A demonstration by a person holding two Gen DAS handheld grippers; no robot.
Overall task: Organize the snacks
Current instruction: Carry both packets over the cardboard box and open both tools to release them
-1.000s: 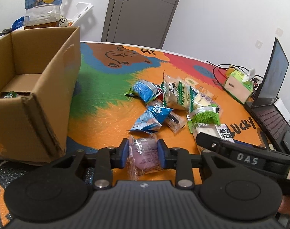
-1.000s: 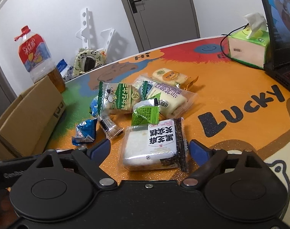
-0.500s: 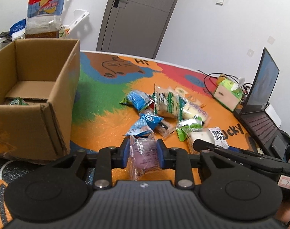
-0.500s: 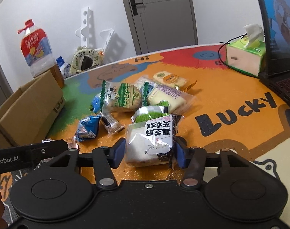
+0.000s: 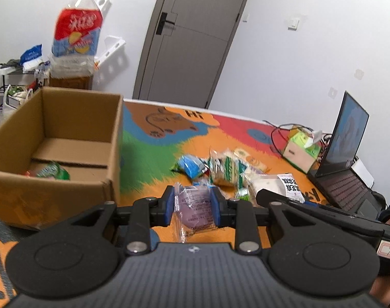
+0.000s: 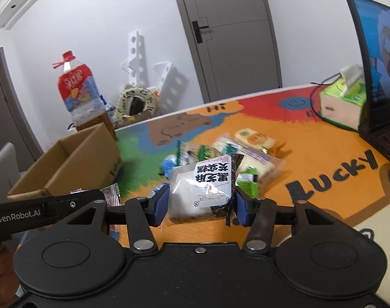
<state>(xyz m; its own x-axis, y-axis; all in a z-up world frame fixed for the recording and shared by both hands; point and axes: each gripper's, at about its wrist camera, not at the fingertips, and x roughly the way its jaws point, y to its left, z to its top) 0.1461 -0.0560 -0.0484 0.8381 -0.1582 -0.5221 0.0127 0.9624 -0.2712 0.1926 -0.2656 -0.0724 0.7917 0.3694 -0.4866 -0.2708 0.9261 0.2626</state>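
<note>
Left gripper clamps purple snack; right gripper clamps white bun pack. Box interior only visible from left.

Your left tool: pads clamped on a purple packet, pitched downward. Your right tool: jaws have just been closing, 2 blue pads now pressing a white packet, lifted clear of the surface.

Left gripper — black body, ribbed grey top plate, blue finger pads, silver pivot screws. Right gripper — identical black build, blue pads; white "GenRobot.AI" lettering on the left unit's side.
</note>
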